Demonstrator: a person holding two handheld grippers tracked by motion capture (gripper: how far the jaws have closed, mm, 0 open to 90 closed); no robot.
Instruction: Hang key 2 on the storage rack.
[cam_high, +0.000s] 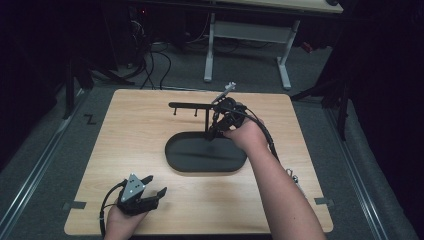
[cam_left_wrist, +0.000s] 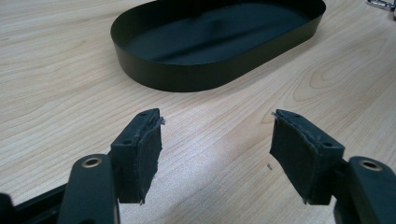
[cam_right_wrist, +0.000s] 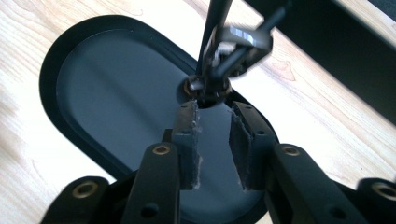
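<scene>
— High view first: where's my left gripper?
— Near the table's front edge, jaws spread wide, empty.
— Right gripper?
— Jaws narrowly parted over the black oval tray, beside its upright post, gripping nothing.

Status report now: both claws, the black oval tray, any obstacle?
Left claw open, low over bare table, holding nothing. Right claw partly open above black oval tray, at the stand's post. Tray empty, no obstacle seen.

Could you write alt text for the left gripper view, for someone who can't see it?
Two black padded jaws stand wide apart, holding nothing, low over a light wooden table. Beyond them sits an empty black oval tray.
</scene>
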